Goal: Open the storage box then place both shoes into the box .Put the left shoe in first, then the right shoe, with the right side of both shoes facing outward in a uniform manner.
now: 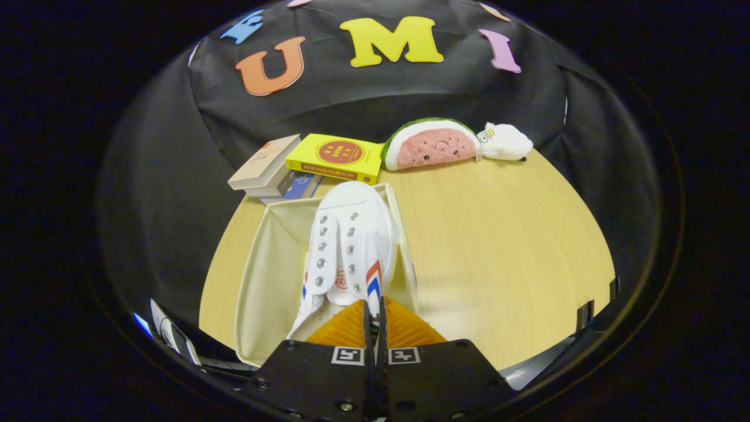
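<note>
Finding one: the storage box [263,275] stands open on the surface [504,258], its pale fabric walls upright and no lid visible over it. The opening step is judged complete.

Finding two: one white shoe [345,246] with red and blue stripes at its side is held over the right half of the box, toe pointing away from the tongs [375,316] toward the far wall of the box. Whether it rests on the box floor or hangs above it cannot be told. Whether this is the left or the right shoe cannot be settled with confidence; a second shoe is not identified inside the box, the left half of which appears bare. On that basis the first placement is judged to be in progress, with the release and the second shoe outstanding.

Finding three: the tongs are pressed nearly together, pinching the heel end of the shoe between them; only a thin strip of material separates the fingers. The shoe extends straight ahead from the fingertips.

Finding four: beyond the box lie a stack of books [304,167], a watermelon-slice plush [430,146] and a small white plush [505,142], all near the far edge of the surface and well apart from the tongs.
</note>
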Demonstrator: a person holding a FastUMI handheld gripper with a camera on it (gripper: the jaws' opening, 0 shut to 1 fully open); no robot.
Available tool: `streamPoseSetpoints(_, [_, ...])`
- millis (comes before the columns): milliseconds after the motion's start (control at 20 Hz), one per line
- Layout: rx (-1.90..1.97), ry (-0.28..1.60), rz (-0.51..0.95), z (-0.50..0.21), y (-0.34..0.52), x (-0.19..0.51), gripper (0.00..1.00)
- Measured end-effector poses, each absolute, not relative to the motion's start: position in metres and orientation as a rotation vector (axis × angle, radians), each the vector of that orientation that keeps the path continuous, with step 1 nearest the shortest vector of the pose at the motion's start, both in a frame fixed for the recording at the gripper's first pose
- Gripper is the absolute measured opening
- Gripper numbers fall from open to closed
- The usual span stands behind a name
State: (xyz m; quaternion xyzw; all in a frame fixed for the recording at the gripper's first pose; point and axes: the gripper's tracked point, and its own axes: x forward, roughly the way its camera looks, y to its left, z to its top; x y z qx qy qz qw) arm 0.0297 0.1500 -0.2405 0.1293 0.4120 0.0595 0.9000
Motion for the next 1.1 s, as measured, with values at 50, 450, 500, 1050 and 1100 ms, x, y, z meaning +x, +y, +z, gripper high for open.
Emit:
streamPoseSetpoints(50, [0.258, 0.855, 0.128, -0.243, 0.152, 0.029, 0.00])
streamPoseSetpoints(450, [0.290, 0.773, 0.158, -0.224, 0.157, 0.030, 0.70])
streamPoseSetpoints(500, [0.281, 0.748, 0.150, -0.217, 0.151, 0.030, 0.81])
streamPoseSetpoints(1050, [0.169, 0.384, -0.026, -0.088, 0.043, 0.011, 0.96])
streamPoseSetpoints(1100, [0.160, 0.338, -0.049, -0.073, 0.031, 0.008, 0.96])
